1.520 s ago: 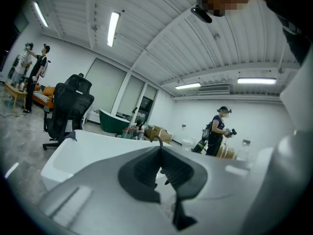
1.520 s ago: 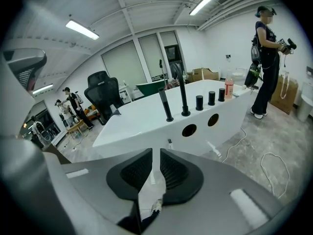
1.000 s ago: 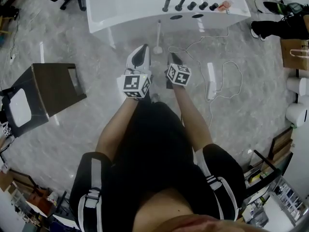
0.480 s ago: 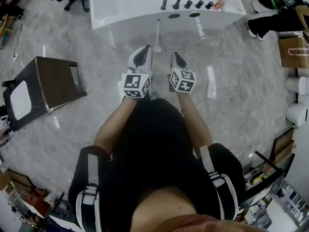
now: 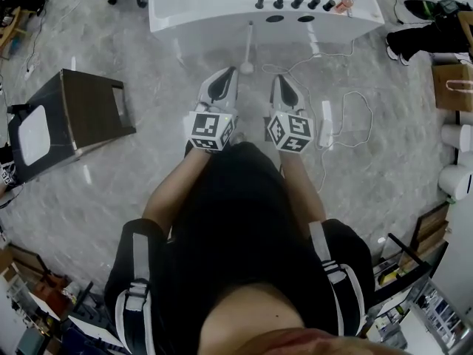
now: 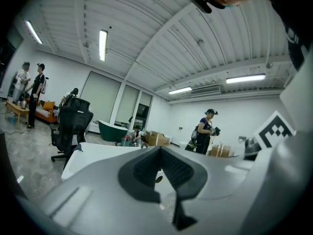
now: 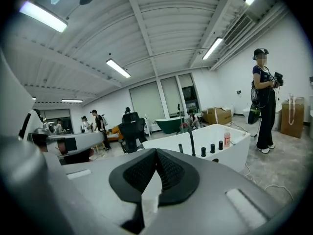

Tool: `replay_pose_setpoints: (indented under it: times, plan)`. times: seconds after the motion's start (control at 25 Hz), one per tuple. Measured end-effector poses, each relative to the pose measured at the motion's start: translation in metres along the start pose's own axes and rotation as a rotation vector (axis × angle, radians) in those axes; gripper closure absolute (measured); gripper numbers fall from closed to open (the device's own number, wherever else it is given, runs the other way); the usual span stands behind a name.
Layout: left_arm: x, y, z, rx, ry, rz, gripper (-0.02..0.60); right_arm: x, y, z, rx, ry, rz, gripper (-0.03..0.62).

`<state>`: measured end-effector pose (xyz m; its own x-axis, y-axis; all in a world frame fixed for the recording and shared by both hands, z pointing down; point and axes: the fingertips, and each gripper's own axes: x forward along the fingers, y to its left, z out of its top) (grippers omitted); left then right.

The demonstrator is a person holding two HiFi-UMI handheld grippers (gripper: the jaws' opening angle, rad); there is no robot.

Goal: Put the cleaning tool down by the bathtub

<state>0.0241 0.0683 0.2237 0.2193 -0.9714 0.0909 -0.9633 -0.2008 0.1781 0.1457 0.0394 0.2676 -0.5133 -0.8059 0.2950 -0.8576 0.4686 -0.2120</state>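
Note:
The cleaning tool (image 5: pixel 249 47), a thin white stick on a round base, stands upright on the floor against the white bathtub (image 5: pixel 214 9). Both grippers hang in front of the person's body, short of the tool and not touching it. My left gripper (image 5: pixel 221 82) points at the tub with its pads together and nothing between them. My right gripper (image 5: pixel 283 87) is also shut and empty. The tub shows ahead of the jaws in the left gripper view (image 6: pixel 93 153) and in the right gripper view (image 7: pixel 215 138), with its dark taps (image 7: pixel 203 151) on the rim.
A dark stool (image 5: pixel 77 120) stands on the floor at the left. A white power strip (image 5: pixel 326 120) with a looping cable (image 5: pixel 355 117) lies right of my right gripper. A bystander's shoes (image 5: pixel 414 43), a paper bag (image 5: pixel 452 87) and white rolls (image 5: pixel 454 135) line the right side.
My right gripper has drawn back from the tool toward the body and slightly right. The left gripper has barely moved. The tool stays standing by the tub.

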Motion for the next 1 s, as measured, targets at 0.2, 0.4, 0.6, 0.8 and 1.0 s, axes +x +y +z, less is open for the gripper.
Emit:
replay_pose_setpoints:
  times: [0.2, 0.4, 0.6, 0.8, 1.0]
  plan:
    - [-0.007, 0.01, 0.004, -0.003, 0.017, -0.022, 0.573, -0.008, 0.023, 0.017, -0.018, -0.029, 0.008, 0.594]
    - [-0.007, 0.019, 0.018, -0.001, 0.035, -0.051, 0.572, -0.011, 0.039, 0.038, 0.003, -0.051, -0.001, 0.594]
    - [-0.006, 0.026, 0.041, 0.008, 0.02, -0.085, 0.572, -0.012, 0.052, 0.058, 0.011, -0.08, -0.016, 0.594]
    - [0.003, 0.028, 0.047, 0.023, 0.019, -0.116, 0.573, -0.008, 0.057, 0.07, 0.001, -0.101, -0.027, 0.594]
    - [0.006, 0.033, 0.044, 0.019, 0.031, -0.129, 0.572, -0.001, 0.061, 0.071, -0.013, -0.095, -0.023, 0.595]
